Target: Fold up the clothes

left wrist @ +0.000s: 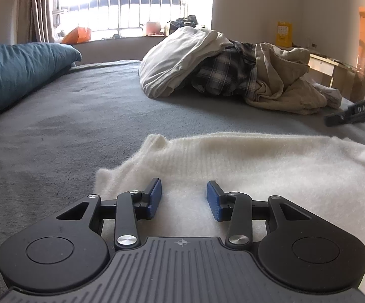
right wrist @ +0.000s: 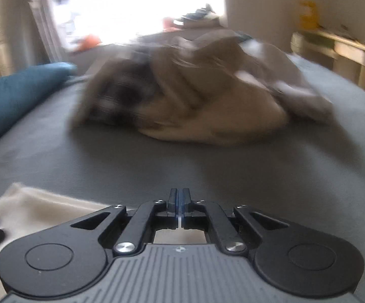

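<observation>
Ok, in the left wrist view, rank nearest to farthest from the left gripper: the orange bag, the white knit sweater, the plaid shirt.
1. White knit sweater: directly under the left gripper, whose jaws stand open over it.
2. Plaid shirt: mid-bed, in the clothes pile, right of centre.
3. Orange bag: on the window ledge, far left.

Daylight floods in from the window [left wrist: 131, 5], blown out to white glare in both views. The left wrist view is sharp; the right is smeared by motion blur, the clothes pile [right wrist: 195, 88] worst. Fisheye bending curves the edges, corners dark.
</observation>
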### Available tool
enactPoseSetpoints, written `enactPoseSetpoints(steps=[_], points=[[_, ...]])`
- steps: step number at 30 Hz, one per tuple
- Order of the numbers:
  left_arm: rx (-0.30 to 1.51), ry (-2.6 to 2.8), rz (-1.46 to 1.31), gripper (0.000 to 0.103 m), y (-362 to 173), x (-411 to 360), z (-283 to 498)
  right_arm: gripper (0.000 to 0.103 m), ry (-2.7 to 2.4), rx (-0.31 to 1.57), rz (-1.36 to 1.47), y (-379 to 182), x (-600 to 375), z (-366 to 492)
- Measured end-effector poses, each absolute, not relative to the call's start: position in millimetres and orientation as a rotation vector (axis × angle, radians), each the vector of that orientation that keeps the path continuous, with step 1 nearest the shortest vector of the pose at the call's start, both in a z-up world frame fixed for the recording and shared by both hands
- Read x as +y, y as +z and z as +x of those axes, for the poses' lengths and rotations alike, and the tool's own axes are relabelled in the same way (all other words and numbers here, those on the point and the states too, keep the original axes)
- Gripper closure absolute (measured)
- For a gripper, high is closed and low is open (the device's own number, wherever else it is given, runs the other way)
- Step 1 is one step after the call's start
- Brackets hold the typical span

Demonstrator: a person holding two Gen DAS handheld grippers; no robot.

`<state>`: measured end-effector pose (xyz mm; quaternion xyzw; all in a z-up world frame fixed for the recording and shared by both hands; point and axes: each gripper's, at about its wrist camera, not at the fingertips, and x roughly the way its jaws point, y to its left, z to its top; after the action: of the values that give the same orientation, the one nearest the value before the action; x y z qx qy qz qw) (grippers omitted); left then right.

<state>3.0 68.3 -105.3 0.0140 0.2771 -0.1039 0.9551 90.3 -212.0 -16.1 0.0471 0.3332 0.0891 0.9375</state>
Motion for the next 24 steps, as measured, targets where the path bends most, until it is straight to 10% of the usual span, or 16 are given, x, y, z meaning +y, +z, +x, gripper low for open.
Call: enactPoseSetpoints(steps=[24], points=[[0.505, -0.194, -0.036, 0.057, -109.0, 101.6, -28.8, 0.103, 0.755, 0.921, -0.038, -52.8, 9.3, 177.0]])
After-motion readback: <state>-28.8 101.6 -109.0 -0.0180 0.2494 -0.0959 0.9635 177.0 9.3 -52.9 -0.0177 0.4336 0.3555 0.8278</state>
